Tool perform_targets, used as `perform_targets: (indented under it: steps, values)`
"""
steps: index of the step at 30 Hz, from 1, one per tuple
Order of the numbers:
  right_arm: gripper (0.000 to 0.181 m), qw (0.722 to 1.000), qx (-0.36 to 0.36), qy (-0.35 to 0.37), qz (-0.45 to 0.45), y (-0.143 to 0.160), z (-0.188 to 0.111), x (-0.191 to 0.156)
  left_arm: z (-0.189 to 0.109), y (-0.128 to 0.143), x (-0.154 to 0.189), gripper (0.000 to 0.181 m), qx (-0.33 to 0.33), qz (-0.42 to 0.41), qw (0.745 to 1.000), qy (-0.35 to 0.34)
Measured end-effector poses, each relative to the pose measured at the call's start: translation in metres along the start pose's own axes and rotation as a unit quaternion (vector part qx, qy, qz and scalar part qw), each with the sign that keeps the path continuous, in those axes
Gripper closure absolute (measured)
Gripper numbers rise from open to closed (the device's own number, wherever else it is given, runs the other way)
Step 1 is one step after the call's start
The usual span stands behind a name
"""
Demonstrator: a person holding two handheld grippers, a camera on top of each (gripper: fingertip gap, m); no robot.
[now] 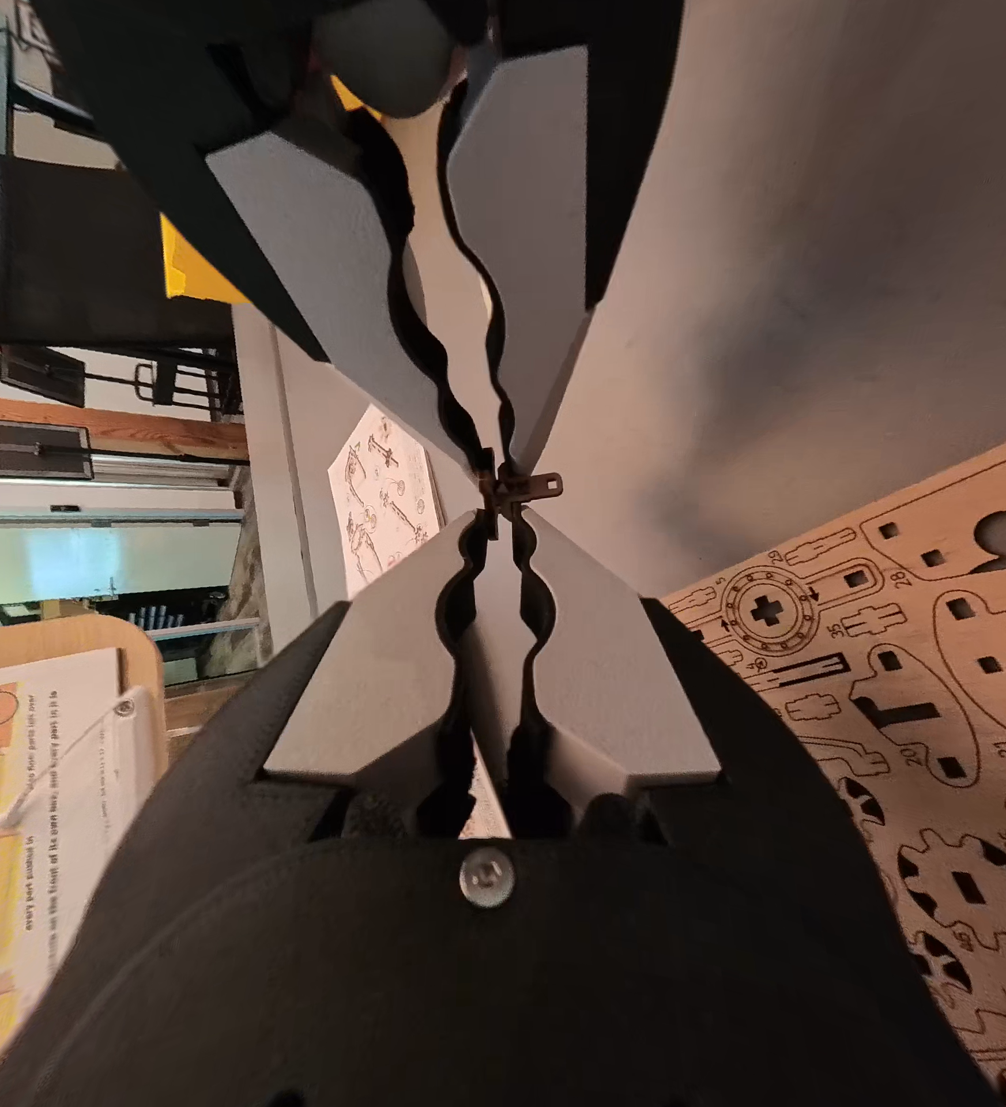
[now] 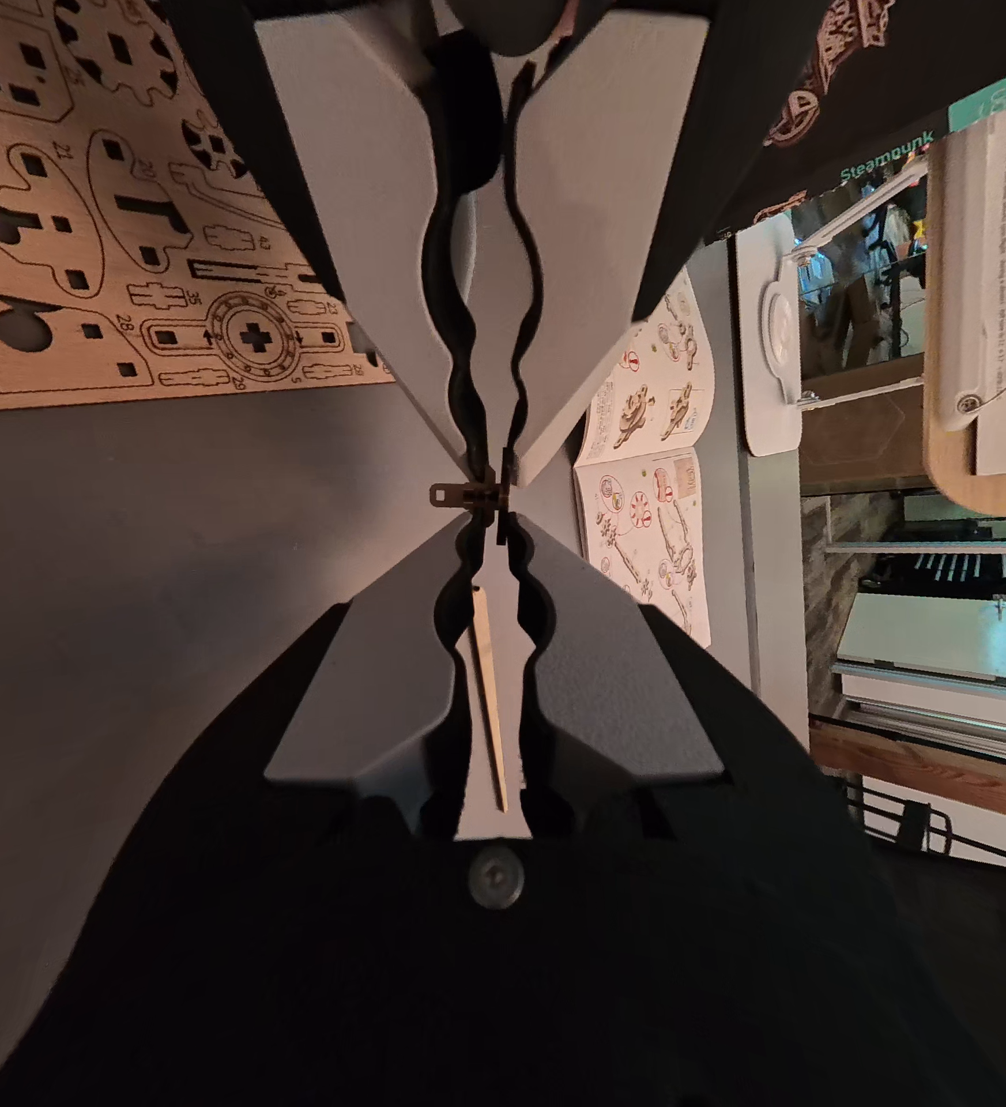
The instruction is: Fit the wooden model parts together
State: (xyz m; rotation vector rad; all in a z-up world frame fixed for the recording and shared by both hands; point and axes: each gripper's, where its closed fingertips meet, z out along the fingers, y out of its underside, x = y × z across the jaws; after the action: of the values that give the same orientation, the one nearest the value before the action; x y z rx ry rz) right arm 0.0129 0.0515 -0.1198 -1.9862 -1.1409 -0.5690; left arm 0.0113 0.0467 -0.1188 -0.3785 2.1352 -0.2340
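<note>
Left gripper (image 1: 497, 518): seen from its own camera at the bottom of the left wrist view, its tips are closed on a small wooden part, with only a narrow gap left between the wavy black pads.
Right gripper (image 2: 497, 527): seen from its own camera at the bottom of the right wrist view, its tips are pinched together on the same small cluster of wood; a thin wooden stick (image 2: 488, 695) is seen lying in the gap between its fingers.
Meeting point: the two grippers are brought tip to tip, each one appearing at the top of the other's view.
Small wooden part (image 1: 524, 486): a dark piece with a tab and a square hole, held in the air between the four fingertips; the tab is pointed away to one side. Which gripper holds which piece cannot be told.
Wooden sheet (image 1: 907, 689): a laser-cut board with numbered outlines and empty cut-outs, laid flat on the grey table (image 1: 818, 269) beside the grippers.
Instruction booklet (image 2: 644, 491): laid open on the table, past the fingertips.
</note>
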Motion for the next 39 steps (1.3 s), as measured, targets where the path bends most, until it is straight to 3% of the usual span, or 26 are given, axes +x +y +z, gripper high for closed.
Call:
perform_targets:
  steps: [6, 14, 23, 39]
  values:
    - [0.166, 0.999, 0.016, -0.028, 0.033, 0.0014, 0.0044, -0.0033, 0.0027, 0.0027, -0.0006, 0.176, 0.006, -0.057, 0.998, 0.021]
    - [0.169, 0.991, 0.067, -0.069, 0.091, -0.0025, 0.0032, -0.0034, 0.0005, 0.0018, 0.0008, 0.176, 0.033, -0.125, 0.989, 0.066]
    - [0.169, 0.98, 0.094, -0.107, 0.138, -0.0056, 0.0024, -0.0059, -0.0017, 0.0014, 0.0031, 0.176, 0.034, -0.136, 0.986, 0.086]
    - [0.169, 0.98, 0.094, -0.111, 0.132, -0.0069, 0.0026, -0.0082, -0.0032, 0.002, 0.0056, 0.176, 0.024, -0.131, 0.986, 0.097]
